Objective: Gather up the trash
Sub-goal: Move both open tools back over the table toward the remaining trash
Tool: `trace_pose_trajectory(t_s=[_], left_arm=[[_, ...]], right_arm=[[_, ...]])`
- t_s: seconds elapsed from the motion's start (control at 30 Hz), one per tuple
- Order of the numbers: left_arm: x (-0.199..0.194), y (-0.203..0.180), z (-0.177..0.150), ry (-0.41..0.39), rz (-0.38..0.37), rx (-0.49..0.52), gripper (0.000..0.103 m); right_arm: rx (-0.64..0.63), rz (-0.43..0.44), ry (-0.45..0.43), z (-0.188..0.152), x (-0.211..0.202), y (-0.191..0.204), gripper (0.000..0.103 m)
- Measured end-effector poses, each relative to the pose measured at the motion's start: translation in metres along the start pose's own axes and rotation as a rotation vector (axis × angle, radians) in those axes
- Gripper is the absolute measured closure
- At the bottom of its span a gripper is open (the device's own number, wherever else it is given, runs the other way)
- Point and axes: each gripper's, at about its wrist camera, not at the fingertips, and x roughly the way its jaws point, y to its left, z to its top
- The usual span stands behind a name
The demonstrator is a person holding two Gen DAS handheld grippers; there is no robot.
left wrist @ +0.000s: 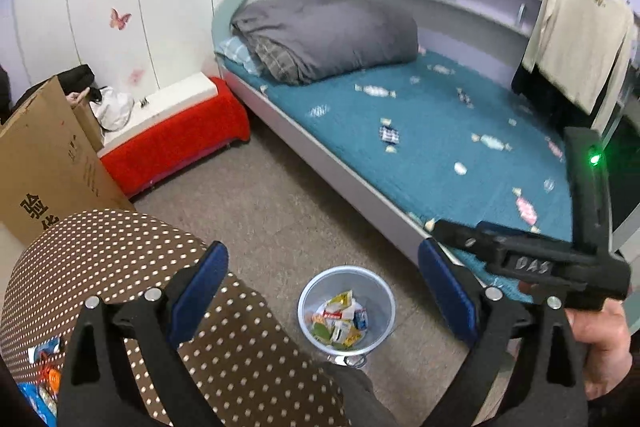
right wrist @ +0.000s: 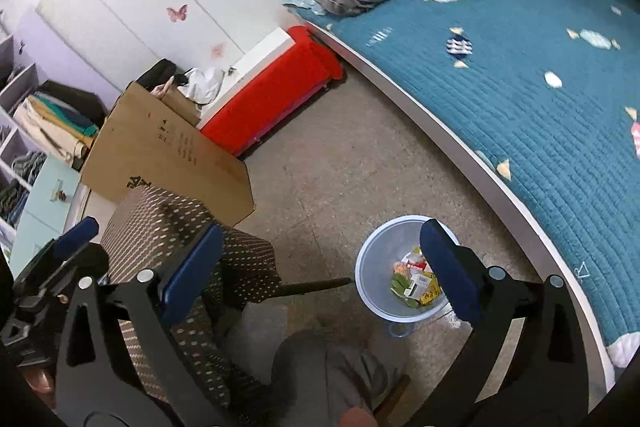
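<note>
Bedroom floor of speckled grey-brown (left wrist: 280,211) fills the middle of both views, with white wardrobe doors dotted with butterfly stickers behind it. At far left in the left wrist view a cardboard box (left wrist: 44,163) leans near a red-covered bench (left wrist: 180,143), and in front of it sits a brown table (left wrist: 132,291) with a cloth of white polka dots; a few bright wrappers (left wrist: 42,367) lie at its near left corner. The left gripper (left wrist: 322,291) hangs above the table edge and the floor with its blue-padded fingers spread wide and nothing between them. Between those fingers, down on the floor, stands a pale blue trash bin (left wrist: 346,307) holding crumpled yellow, green and white packets (left wrist: 340,321). It sits just beside the white bed frame. To the right stretches the bed (left wrist: 440,131) with a teal quilt printed with sweets, and a folded grey duvet (left wrist: 324,35) lies at its head. At the right edge the other black tool is seen from the side, held in a bare hand (left wrist: 600,343). From the right wrist view, the right gripper (right wrist: 320,275) also has its fingers spread apart and empty, its right pad overlapping the rim of the bin (right wrist: 372,267), while the box (right wrist: 168,155) and table (right wrist: 180,227) lie to the left.
</note>
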Motion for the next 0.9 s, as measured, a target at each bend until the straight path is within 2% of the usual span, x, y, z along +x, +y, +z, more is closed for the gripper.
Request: trace_pose_trajectory(t_s=[0.13, 0.33, 0.53, 0.7, 0.9], left_arm=[[-0.038, 0.004, -0.006, -0.074, -0.023, -0.017, 0.008], [-0.091, 0.016, -0.024, -0.163, -0.041, -0.050, 0.007], [-0.145, 0.054, -0.050, -0.242, 0.007, -0.132, 0.006], [-0.180, 0.095, -0.073, -0.286, 0.079, -0.221, 0.005], [-0.196, 0.145, -0.103, -0.283, 0.154, -0.331, 0.005]], right_arm=[[-0.055, -0.006, -0.026, -0.005, -0.020, 0.032, 0.006], [-0.136, -0.029, -0.146, -0.013, -0.070, 0.089, 0.006], [-0.245, 0.002, -0.216, -0.028, -0.101, 0.147, 0.006], [-0.323, 0.040, -0.212, -0.039, -0.100, 0.187, 0.006], [-0.430, 0.062, -0.142, -0.052, -0.070, 0.235, 0.006]])
